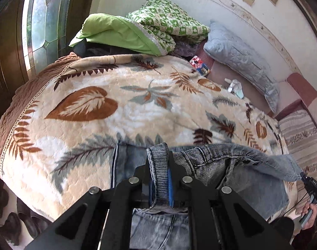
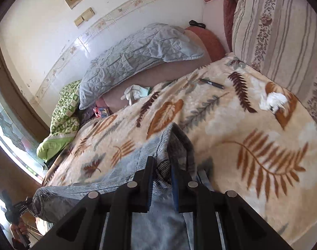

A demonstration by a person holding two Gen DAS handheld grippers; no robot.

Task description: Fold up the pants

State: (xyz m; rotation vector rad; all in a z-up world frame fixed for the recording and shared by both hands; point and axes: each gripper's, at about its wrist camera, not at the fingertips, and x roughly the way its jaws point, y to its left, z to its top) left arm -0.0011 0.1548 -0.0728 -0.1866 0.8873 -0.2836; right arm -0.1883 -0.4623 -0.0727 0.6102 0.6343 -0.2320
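Left wrist view showed the left gripper point(image 1: 160, 179) clamped on the jeans point(image 1: 210, 162) waistband, raised above the leaf-patterned blanket point(image 1: 116, 108); the right gripper point(image 2: 161, 179) pinched another jeans edge.

The left hand-held gripper point(image 1: 161, 179) points forward and down, its two black fingers drawn close together and clamped on a folded denim edge of the pants point(image 1: 231, 156). The right hand-held gripper point(image 2: 161, 184) also tilts downward, jaws nearly closed and pinching denim between its blue pads (each bare hand is visible at the far edge of the other's view, gripping its handle).
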